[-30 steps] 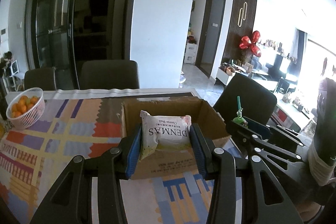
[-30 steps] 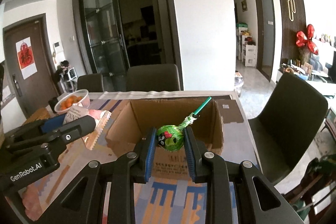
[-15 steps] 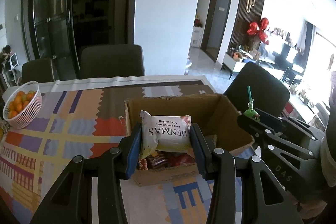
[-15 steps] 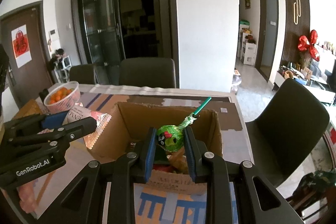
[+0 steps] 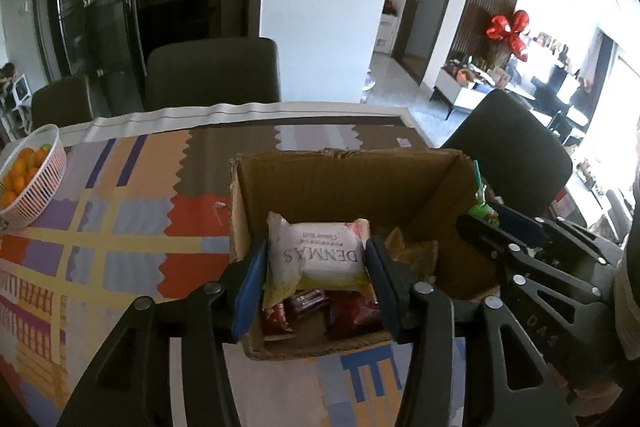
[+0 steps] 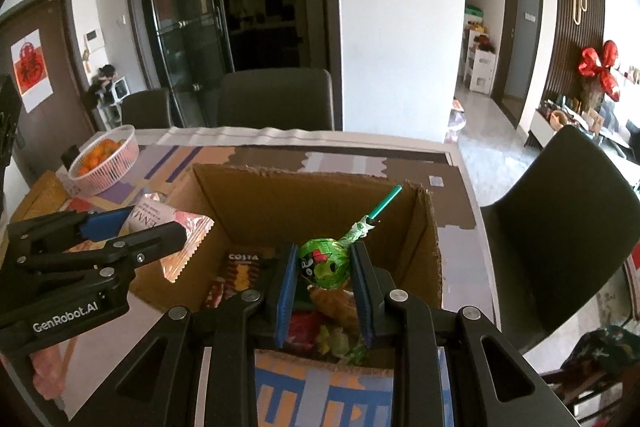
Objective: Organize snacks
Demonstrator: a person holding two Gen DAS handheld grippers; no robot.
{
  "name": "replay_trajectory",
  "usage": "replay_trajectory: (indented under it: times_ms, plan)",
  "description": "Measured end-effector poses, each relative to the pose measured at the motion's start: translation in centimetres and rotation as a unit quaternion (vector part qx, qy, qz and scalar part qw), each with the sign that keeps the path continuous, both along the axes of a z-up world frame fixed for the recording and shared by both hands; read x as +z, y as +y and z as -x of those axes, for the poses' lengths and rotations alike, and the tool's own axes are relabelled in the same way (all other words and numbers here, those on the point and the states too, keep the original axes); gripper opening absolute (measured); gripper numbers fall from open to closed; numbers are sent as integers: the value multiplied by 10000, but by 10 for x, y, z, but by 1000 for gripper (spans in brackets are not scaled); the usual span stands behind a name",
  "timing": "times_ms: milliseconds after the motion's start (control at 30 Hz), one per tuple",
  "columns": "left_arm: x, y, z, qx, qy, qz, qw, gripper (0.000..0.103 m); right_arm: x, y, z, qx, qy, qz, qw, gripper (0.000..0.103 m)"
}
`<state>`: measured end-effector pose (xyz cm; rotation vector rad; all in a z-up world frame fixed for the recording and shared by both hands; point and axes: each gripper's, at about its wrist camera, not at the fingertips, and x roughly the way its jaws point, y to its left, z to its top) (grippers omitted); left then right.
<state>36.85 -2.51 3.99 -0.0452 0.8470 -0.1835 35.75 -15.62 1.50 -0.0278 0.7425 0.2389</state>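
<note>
An open cardboard box stands on the patterned tablecloth with several snacks inside. My left gripper hovers over the box's near left part with a white DENMAS cheese ball packet between its blue pads. Its jaws are opening, but both pads still touch the packet. Over the box's near right part, my right gripper is shut on a green-wrapped lollipop, whose green stick points up and away.
A Costa packet and red wrappers lie in the box. A white basket of oranges sits at the table's far left. Dark chairs stand behind and to the right of the table.
Both grippers have moved forward and down over the box, so its contents now show. The packet sits a little more tilted between the left pads. The lollipop stays gripped.
</note>
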Motion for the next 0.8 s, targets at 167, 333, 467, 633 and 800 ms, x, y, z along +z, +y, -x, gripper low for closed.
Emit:
replay_trajectory:
  times_ms: [167,333,467,633,800]
  plan:
    - [0,1,7,69,-154,-236,9996,64,-6,-4,0,-161,24,44,9999,46]
    - [7,1,27,247,-486,-501,9973,70,-3,-7,13,-233,-22,-3,9997,55]
    - [15,2,47,329,-733,-584,9951,79,5,-10,29,-335,-217,8,9992,57]
    - [24,0,77,376,-1036,-638,9919,86,14,-18,56,-442,-460,-45,9980,68]
    - [34,-1,109,386,-1323,-634,9884,91,19,-25,83,-527,-631,-74,9966,74]
